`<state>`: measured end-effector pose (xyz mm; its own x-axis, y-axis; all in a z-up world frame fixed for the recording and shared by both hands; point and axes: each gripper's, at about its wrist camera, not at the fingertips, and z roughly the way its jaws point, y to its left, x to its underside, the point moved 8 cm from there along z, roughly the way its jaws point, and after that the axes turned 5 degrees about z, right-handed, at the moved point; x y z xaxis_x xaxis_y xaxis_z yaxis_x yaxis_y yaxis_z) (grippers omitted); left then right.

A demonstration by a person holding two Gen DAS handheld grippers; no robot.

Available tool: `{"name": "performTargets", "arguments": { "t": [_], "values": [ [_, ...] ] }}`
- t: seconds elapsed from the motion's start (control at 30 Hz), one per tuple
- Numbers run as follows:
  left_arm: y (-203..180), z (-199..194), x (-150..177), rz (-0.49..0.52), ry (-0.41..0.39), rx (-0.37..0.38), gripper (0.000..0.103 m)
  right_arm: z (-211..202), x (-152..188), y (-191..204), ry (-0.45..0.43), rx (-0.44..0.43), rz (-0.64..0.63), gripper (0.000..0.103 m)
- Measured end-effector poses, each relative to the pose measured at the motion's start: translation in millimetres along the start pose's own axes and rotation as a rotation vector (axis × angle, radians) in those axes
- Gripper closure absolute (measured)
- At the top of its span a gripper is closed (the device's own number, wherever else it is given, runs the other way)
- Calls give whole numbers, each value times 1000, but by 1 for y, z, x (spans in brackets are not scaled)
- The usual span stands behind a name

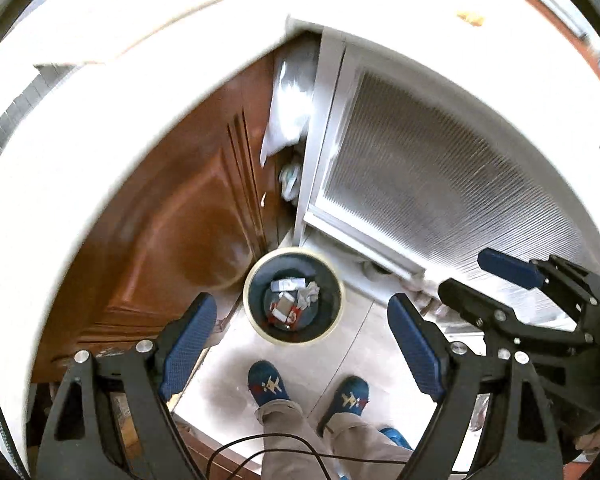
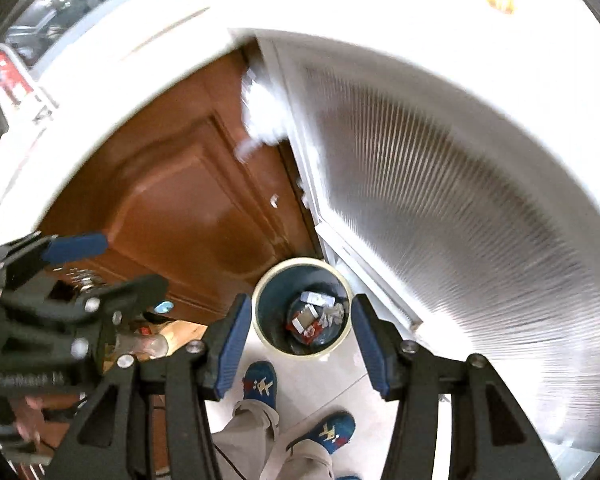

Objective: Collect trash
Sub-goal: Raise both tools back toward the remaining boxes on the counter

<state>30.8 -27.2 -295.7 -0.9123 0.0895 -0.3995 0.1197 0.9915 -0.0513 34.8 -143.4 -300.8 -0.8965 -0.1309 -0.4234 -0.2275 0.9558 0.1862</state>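
Note:
A round dark trash bin with a cream rim [image 1: 294, 295] stands on the tiled floor far below me; it also shows in the right wrist view [image 2: 302, 307]. It holds crumpled paper [image 1: 309, 293], white scraps and a red wrapper [image 2: 308, 325]. My left gripper [image 1: 300, 340] is open and empty, high above the bin. My right gripper [image 2: 300, 340] is open and empty too, also above the bin. The right gripper shows at the right of the left wrist view [image 1: 480, 276], and the left gripper shows at the left of the right wrist view [image 2: 112, 264].
A brown wooden door [image 1: 180, 220] is left of the bin and a ribbed glass door in a white frame [image 1: 440, 168] is right of it. A white plastic bag [image 1: 288, 108] hangs between them. The person's feet in blue slippers [image 1: 268, 384] stand just before the bin.

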Motion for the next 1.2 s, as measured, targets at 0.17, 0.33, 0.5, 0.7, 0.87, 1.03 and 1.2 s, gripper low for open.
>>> {"name": "performTargets", "arguments": {
  "t": [0.17,0.33,0.5,0.7,0.87,1.03,1.2],
  "values": [
    [-15,-60,-26,23,-80,3,17,-60,-10,7,-79,-18,-29,51],
    [-33,-111,-60,59,-167,5,17,-120,-29,2,-175,-13,-58,51],
    [-50,-146,-98,65,-222,12,17,-163,-54,-11,-255,16,-73,51],
    [-59,-176,-140,59,-257,-8,17,-207,-101,-31,-303,18,-36,51],
    [-62,-180,-176,67,-250,-8,17,-225,-148,-45,-328,21,-10,51],
    [-54,-167,-214,30,-247,6,17,-226,-197,-63,-344,23,19,51],
    [-44,-134,-257,-29,-231,30,17,-194,-242,-77,-294,37,32,51]
  ]
}}
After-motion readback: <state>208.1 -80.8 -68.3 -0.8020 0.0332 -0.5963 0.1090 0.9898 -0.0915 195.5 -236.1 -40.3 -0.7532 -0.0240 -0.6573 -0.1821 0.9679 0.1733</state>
